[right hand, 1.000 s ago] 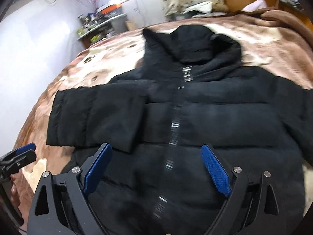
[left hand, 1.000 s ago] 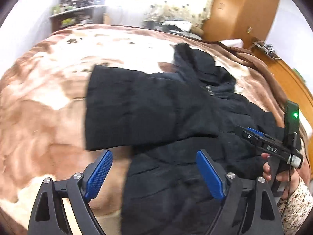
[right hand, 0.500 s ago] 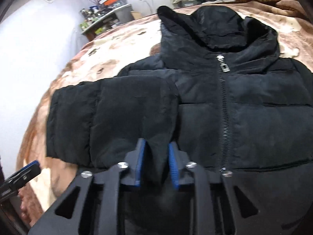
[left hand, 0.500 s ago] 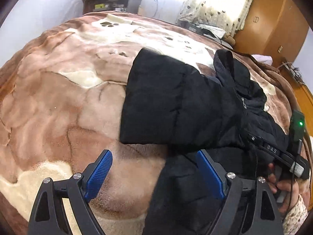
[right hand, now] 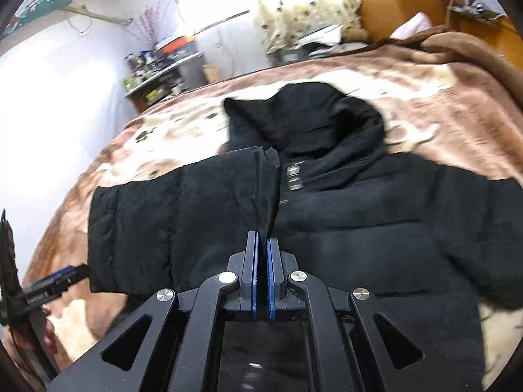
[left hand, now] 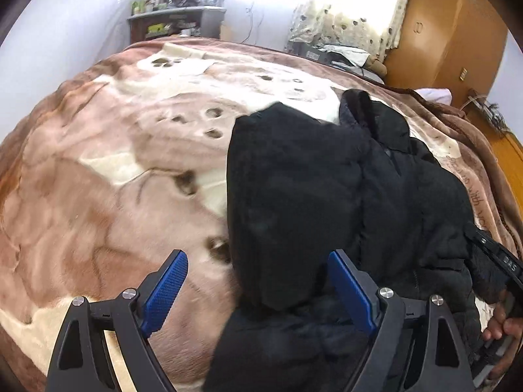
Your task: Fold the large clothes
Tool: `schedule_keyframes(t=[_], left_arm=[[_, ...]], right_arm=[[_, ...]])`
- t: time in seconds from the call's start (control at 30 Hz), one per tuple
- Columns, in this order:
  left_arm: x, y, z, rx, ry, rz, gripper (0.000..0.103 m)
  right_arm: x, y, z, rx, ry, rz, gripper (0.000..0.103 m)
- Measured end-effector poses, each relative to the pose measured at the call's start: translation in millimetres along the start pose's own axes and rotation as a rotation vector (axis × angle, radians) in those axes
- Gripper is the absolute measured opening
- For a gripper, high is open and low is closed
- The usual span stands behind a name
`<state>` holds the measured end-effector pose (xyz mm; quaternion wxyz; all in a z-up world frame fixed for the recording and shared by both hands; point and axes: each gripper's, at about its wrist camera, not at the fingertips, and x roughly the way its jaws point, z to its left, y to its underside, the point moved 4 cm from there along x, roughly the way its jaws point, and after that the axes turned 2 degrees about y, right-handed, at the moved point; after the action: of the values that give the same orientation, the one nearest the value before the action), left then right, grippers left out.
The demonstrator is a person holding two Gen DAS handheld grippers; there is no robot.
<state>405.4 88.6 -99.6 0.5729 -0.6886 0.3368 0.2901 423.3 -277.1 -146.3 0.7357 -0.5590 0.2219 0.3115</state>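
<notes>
A black hooded puffer jacket (right hand: pixel 359 228) lies front-up on the bed, its hood (right hand: pixel 310 121) pointing away. Its left-hand sleeve (right hand: pixel 179 222) is folded in across the chest. My right gripper (right hand: pixel 261 245) is shut on a pinch of that sleeve's fabric, which rises as a ridge from the jaws. In the left wrist view the jacket (left hand: pixel 327 196) fills the right half. My left gripper (left hand: pixel 258 281) stands open, with the sleeve's end lying between and beyond its fingers, untouched by the pads. The right gripper's body (left hand: pixel 503 261) shows at the right edge there, in a hand.
The jacket rests on a brown and cream paw-print blanket (left hand: pixel 98 196) covering the bed. A cluttered shelf (left hand: pixel 176 23) stands against the far wall. A wooden wardrobe (left hand: pixel 441 32) is at the back right. The left gripper's body (right hand: pixel 49 281) shows at the right wrist view's left edge.
My right gripper went from wide open over the zip to shut on the folded sleeve's fabric, then lifted it. My left gripper stayed open and shifted, so the sleeve's end now lies between its fingers.
</notes>
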Motion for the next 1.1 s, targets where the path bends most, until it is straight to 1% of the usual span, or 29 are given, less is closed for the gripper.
schedule_keyframes(t=[0.1, 0.13, 0.2, 0.3, 0.37, 0.4, 0.43, 0.5, 0.57, 0.6, 0.67, 0.77, 0.83, 0.9, 1.0, 1.03, 1.07, 1.1], left_arm=[[9.6, -7.1, -19.9, 0.028, 0.008, -0.011, 0.088], [16.1, -9.6, -25.0, 0.028, -0.002, -0.007, 0.088], [28.2, -13.5, -35.8, 0.057, -0.049, -0.002, 0.088], [47.6, -17.4, -50.1, 0.08, -0.05, 0.023, 0.088], [63.4, -20.1, -56.7, 0.118, -0.088, 0.031, 0.088], [70.1, -21.2, -58.1, 0.125, -0.107, 0.045, 0.088], [78.5, -22.2, -60.2, 0.126, -0.112, 0.058, 0.088], [88.9, -23.0, -59.3, 0.12, -0.106, 0.083, 0.088], [100.6, -22.4, -55.4, 0.091, -0.115, 0.102, 0.088], [108.1, -20.9, -53.1, 0.079, -0.116, 0.122, 0.089], [116.9, -18.7, -52.2, 0.091, -0.127, 0.138, 0.092], [122.3, -18.2, -54.8, 0.131, -0.147, 0.121, 0.097], [127.2, -18.0, -52.6, 0.117, -0.15, 0.13, 0.102], [132.1, -17.9, -47.1, 0.076, -0.141, 0.149, 0.103], [134.2, -17.9, -47.0, 0.079, -0.151, 0.155, 0.103], [132.6, -18.6, -47.3, 0.076, -0.156, 0.159, 0.103], [129.9, -20.2, -47.0, 0.065, -0.159, 0.158, 0.103], [128.5, -22.4, -47.0, 0.059, -0.158, 0.158, 0.103]], right_arm=[[-3.2, 2.8, -25.9, 0.026, 0.048, 0.013, 0.004], [-2.8, 4.6, -37.1, 0.042, 0.068, 0.017, 0.004], [-5.4, 6.2, -50.0, 0.069, 0.088, 0.017, 0.004], [-5.8, 8.9, -67.1, 0.092, 0.134, 0.019, 0.004], [-4.9, 11.9, -74.6, 0.095, 0.154, 0.028, 0.004], [-3.5, 12.9, -79.0, 0.098, 0.173, 0.034, 0.004], [-1.2, 13.8, -82.4, 0.102, 0.186, 0.037, 0.004], [6.2, 16.7, -89.4, 0.103, 0.208, 0.053, 0.004], [14.0, 22.4, -95.2, 0.104, 0.227, 0.075, 0.004], [18.8, 24.5, -97.6, 0.106, 0.235, 0.088, 0.004], [26.0, 28.7, -101.5, 0.115, 0.236, 0.105, 0.004], [36.6, 33.5, -103.3, 0.098, 0.25, 0.127, 0.004], [41.2, 35.0, -104.3, 0.094, 0.259, 0.138, 0.004], [43.1, 36.4, -103.6, 0.08, 0.267, 0.14, 0.004], [44.4, 37.2, -103.2, 0.066, 0.277, 0.152, 0.005], [43.8, 36.7, -103.0, 0.064, 0.278, 0.153, 0.007], [40.8, 35.8, -102.8, 0.068, 0.275, 0.149, 0.008], [37.7, 34.6, -103.1, 0.072, 0.272, 0.146, 0.011]])
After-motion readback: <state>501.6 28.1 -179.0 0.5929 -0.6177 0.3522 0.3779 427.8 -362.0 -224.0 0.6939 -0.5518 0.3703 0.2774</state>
